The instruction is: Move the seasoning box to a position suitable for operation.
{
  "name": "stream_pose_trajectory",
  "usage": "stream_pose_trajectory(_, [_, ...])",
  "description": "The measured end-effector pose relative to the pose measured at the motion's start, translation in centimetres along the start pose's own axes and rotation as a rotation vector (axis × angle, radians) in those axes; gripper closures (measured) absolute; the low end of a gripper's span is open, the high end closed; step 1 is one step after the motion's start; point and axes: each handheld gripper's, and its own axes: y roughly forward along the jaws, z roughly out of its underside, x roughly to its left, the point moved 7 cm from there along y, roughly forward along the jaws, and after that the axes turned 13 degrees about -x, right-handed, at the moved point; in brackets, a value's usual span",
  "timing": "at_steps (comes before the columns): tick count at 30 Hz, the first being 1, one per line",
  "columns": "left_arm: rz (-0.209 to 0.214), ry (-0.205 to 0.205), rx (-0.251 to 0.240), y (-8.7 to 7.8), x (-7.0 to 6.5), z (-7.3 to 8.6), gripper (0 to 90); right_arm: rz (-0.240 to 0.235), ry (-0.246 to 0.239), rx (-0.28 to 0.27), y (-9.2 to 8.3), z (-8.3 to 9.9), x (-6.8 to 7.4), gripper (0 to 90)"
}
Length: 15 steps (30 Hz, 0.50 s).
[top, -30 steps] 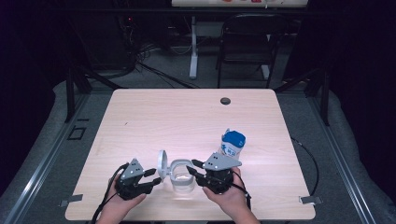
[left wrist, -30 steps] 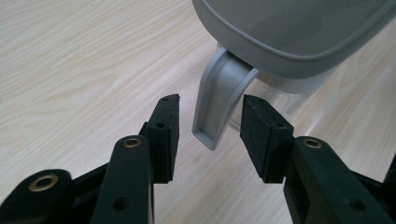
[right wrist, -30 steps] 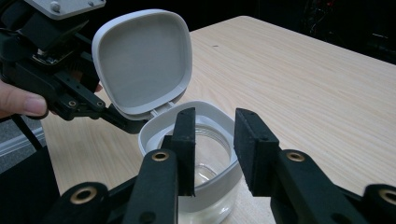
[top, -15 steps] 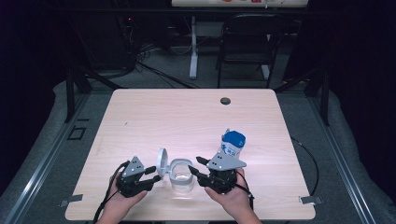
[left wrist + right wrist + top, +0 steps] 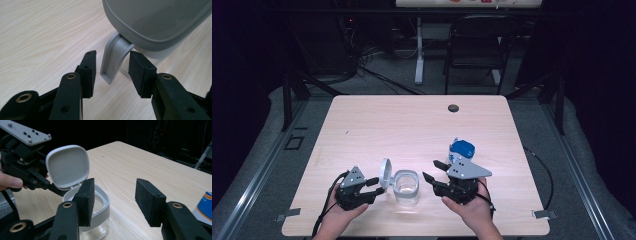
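Handle (image 5: 113,60) sits between left claw (image 5: 111,72) pads, untouched.

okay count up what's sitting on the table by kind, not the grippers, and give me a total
Clear container with its grey hinged lid standing open: 1
Blue-topped canister behind the right gripper: 1
Small dark round spot near the table's far edge: 1
Total: 3
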Motion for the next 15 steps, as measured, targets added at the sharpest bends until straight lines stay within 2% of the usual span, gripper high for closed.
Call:
stream_pose_trajectory(11, [-0.007, -0.002, -0.015, -1.0, 0.5, -0.4, 57.8, 0.051, 0.013, -0.024, -2.4, -2.2, -1.7, 53.8])
stream_pose_trajectory(14, [-0.014, -0.004, -0.025, -1.0, 0.7, -0.5, 57.7, 0.074, 0.013, -0.026, -3.0, -2.6, -2.2, 53.8])
stream_pose_trajectory(15, [-0.023, -0.007, -0.023, -1.1, 0.9, -0.5, 57.8, 0.086, 0.025, -0.034, -3.3, -2.8, -2.6, 53.7])
